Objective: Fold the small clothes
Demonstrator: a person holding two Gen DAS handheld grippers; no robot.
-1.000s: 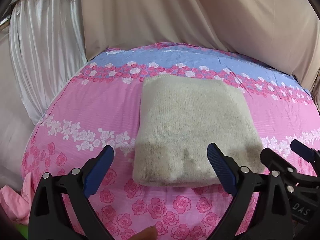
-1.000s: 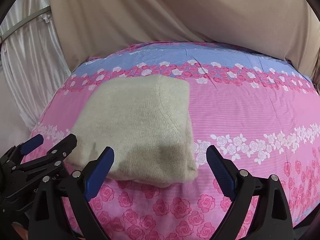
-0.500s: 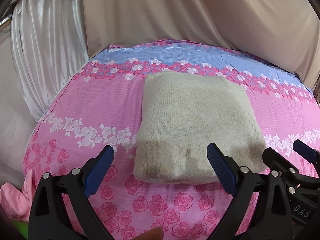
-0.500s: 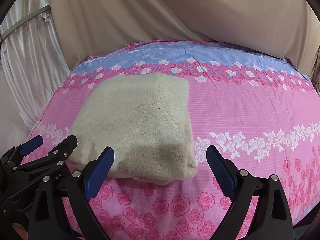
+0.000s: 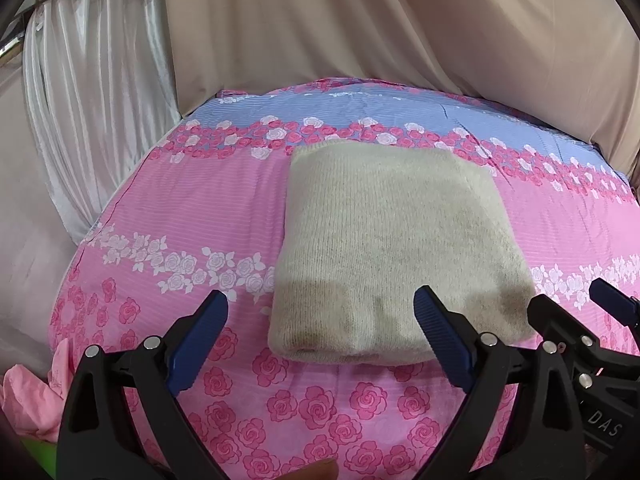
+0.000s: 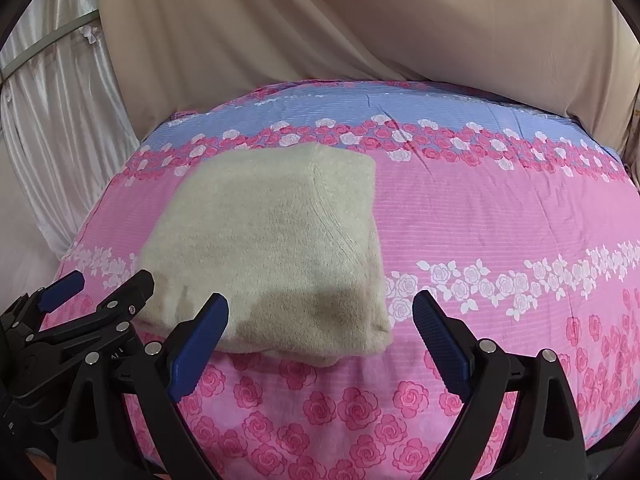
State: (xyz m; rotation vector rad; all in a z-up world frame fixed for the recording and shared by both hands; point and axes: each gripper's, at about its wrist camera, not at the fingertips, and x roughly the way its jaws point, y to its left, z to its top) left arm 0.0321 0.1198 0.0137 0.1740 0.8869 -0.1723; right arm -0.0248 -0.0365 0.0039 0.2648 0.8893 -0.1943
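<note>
Both tongs (image 5: pixel 320 340) (image 6: pixel 320 340) gape; folded sweater (image 5: pixel 396 248) lies lengthwise away

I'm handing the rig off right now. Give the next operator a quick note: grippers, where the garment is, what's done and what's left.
Left gripper: open, empty, just short of the near edge of the cream knit garment.
Right gripper: open, empty, beside the garment's near right corner.
Garment: folded into a compact rectangle, lying flat on the floral bedspread.
Done: this piece looks fully folded.
Left: a pink cloth bunched at the bed's near left edge may be next.
</note>
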